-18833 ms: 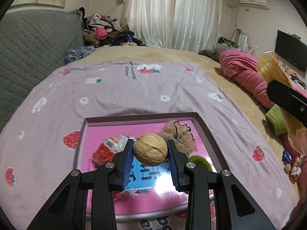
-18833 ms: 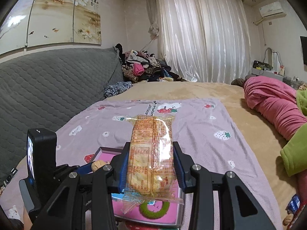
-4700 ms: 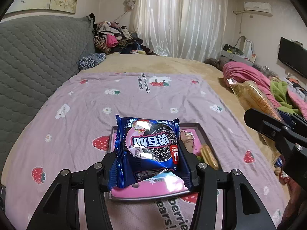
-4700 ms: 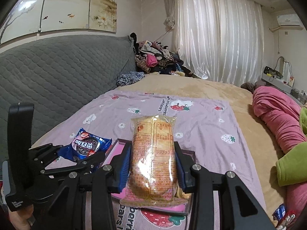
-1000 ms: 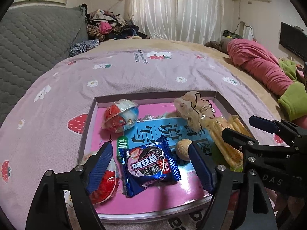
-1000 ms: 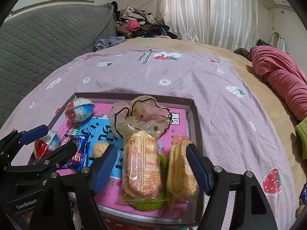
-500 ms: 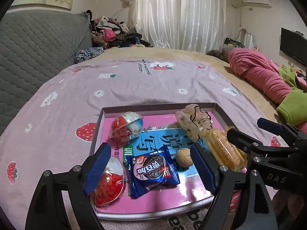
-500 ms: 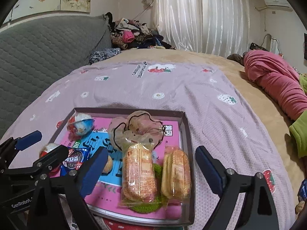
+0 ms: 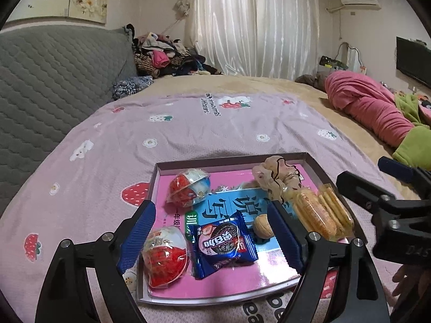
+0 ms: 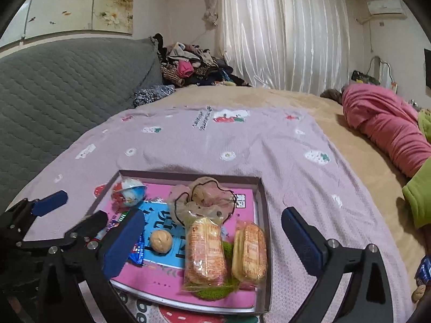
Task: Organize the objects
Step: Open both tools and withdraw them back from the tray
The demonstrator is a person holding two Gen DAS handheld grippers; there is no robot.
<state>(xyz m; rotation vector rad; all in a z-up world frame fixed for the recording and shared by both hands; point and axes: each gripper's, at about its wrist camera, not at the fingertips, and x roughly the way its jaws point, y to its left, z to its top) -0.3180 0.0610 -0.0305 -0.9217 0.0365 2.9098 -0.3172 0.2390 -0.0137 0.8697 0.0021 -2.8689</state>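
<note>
- Right hand-held gripper (image 10: 212, 245) has just spread wide, empty; its cracker packet (image 10: 205, 251) now lies in the tray (image 10: 262, 215).
- Left hand-held gripper (image 9: 212, 235) spread, empty above the cookie packet (image 9: 223, 242).
- Tray looks full; organizing probably finished.

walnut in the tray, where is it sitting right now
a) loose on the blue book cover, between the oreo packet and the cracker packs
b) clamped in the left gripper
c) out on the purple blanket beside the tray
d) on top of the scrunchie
a: the walnut lies free on the blue cover in the tray, with the oreo packet on one side and the cracker packs on the other.
</note>
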